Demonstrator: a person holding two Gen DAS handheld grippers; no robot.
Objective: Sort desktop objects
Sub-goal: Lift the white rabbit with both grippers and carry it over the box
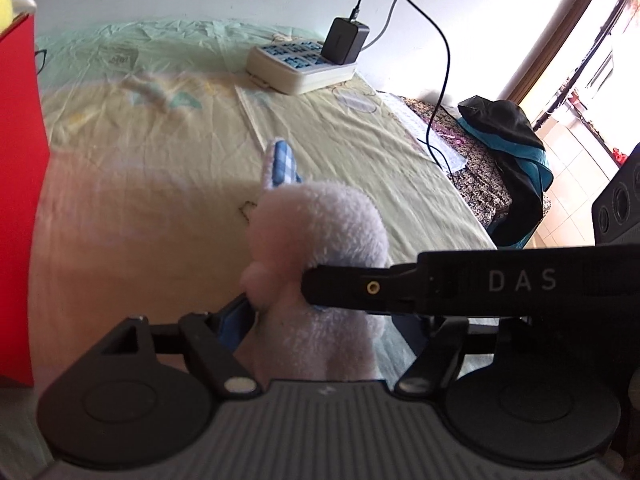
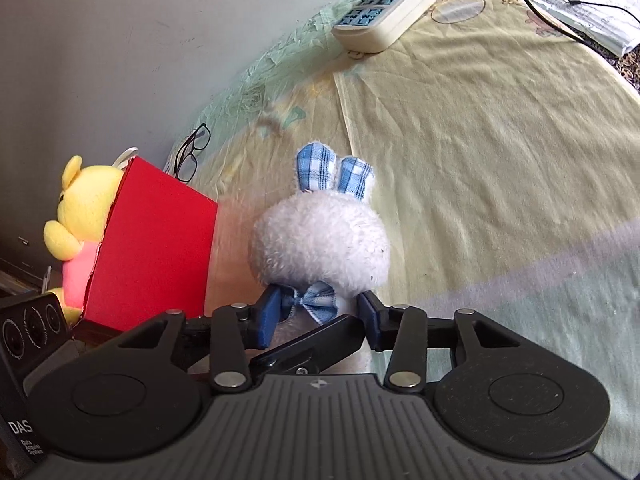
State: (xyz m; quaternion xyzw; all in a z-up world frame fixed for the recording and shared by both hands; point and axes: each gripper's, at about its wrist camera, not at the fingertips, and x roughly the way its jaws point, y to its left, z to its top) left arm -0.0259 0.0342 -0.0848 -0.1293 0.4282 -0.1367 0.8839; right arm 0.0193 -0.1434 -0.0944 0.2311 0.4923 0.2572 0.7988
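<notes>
A white plush bunny with blue plaid ears and a plaid bow sits between both grippers, above the yellow cloth. In the right wrist view the bunny stands upright, ears away from me. My right gripper is shut on it, with its blue pads pressing at the neck, either side of the bow. My left gripper comes at it from the side. One blue pad touches the plush. The other is hidden behind the right gripper's black finger, which crosses in front.
A red box stands just left of the bunny with a yellow plush bear behind it. Glasses lie near the wall. A power strip with a black charger and cable sits at the back. Dark clothing lies past the right edge.
</notes>
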